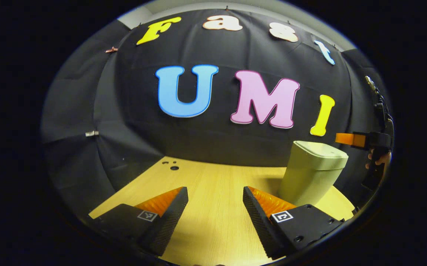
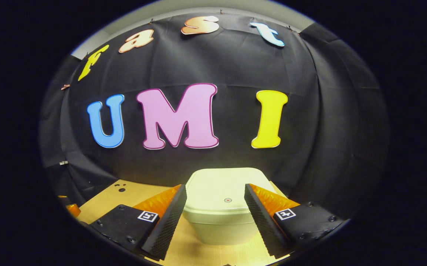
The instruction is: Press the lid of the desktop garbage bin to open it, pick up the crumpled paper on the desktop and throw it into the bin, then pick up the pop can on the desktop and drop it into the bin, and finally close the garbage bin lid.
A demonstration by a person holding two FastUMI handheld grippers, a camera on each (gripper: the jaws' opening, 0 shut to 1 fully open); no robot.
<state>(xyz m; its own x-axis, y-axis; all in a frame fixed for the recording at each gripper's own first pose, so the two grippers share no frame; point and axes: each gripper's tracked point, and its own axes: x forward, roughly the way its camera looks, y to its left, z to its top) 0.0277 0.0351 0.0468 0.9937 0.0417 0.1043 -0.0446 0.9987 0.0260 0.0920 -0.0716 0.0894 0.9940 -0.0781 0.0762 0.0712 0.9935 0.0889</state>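
Overhead, black cloth wall [image 1: 217,144], wooden table [image 1: 213,207], lidded bin [image 2: 220,207] upright.

Black cloth wall [image 1: 213,140]; pale wooden table [image 1: 213,207]

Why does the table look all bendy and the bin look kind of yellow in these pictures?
In the left gripper view, the fisheye lens curves the table edge and tilts the bin; warm overhead light tints it yellowish and casts a soft shadow at its left. In the right gripper view, the bin lid glows brightest, the cloth wall stays dim, and the right gripper looks sharp.
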